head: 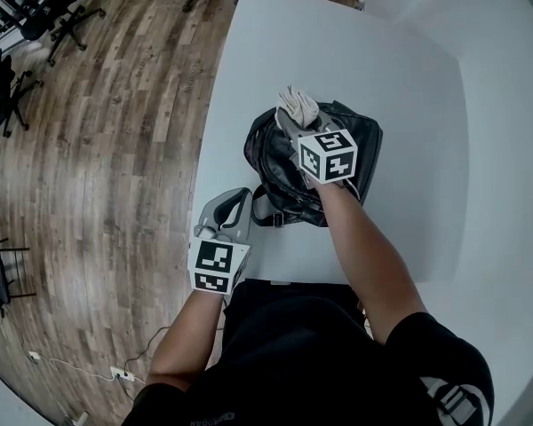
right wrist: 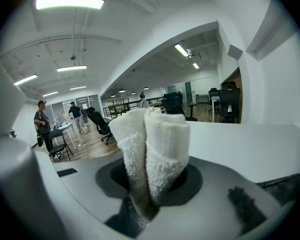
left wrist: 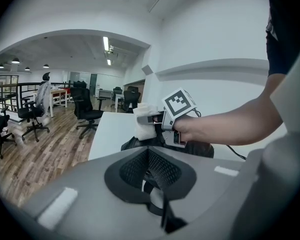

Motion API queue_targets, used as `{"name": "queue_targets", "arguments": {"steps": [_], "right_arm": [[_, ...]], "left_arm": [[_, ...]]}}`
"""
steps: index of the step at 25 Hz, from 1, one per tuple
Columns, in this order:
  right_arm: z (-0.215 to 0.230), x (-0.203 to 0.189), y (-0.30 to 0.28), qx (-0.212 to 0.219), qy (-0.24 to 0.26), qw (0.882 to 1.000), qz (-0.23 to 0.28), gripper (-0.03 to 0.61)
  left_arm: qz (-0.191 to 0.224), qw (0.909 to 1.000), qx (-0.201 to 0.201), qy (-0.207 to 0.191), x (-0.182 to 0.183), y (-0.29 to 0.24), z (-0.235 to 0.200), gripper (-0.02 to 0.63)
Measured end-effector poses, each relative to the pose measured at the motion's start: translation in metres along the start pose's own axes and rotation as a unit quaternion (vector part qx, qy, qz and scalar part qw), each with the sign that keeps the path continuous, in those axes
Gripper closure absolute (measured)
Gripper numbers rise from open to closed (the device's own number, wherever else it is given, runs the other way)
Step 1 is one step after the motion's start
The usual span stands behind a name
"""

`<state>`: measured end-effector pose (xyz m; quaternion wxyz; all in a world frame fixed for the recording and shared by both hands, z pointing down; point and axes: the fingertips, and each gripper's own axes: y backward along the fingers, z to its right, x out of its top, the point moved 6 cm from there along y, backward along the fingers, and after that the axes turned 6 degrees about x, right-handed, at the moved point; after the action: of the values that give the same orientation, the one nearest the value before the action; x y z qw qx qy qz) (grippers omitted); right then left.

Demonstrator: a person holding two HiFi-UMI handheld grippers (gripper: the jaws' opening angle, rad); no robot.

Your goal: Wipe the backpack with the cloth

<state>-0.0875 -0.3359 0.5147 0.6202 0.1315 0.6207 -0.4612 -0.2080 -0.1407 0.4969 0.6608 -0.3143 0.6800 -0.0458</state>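
A black backpack (head: 289, 171) lies in the middle of the white table (head: 338, 51). My right gripper (head: 298, 122) hovers over its far end, shut on a rolled white cloth (head: 297, 106), which fills the right gripper view (right wrist: 151, 149) between the jaws (right wrist: 150, 184). A dark corner of the backpack (right wrist: 285, 186) shows at lower right there. My left gripper (head: 235, 206) is at the table's near left edge, shut on a black backpack strap (left wrist: 157, 199). In the left gripper view, the cloth (left wrist: 145, 123) and the backpack (left wrist: 202, 149) appear beyond the jaws (left wrist: 149, 176).
Wood floor runs along the table's left edge (head: 204, 149), with black office chairs (head: 67, 11) farther off. A cable and plug (head: 115, 373) lie on the floor near me. Two people (right wrist: 42, 121) stand far off in the right gripper view.
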Motion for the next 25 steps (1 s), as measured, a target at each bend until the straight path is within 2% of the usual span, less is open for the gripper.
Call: {"name": "queue_targets", "arguments": {"steps": [25], "right_arm": [[0.045, 0.009, 0.077, -0.070, -0.011, 0.997, 0.036, 0.470]], "left_arm": [[0.014, 0.9980, -0.055, -0.029, 0.013, -0.022, 0.048, 0.609]]}}
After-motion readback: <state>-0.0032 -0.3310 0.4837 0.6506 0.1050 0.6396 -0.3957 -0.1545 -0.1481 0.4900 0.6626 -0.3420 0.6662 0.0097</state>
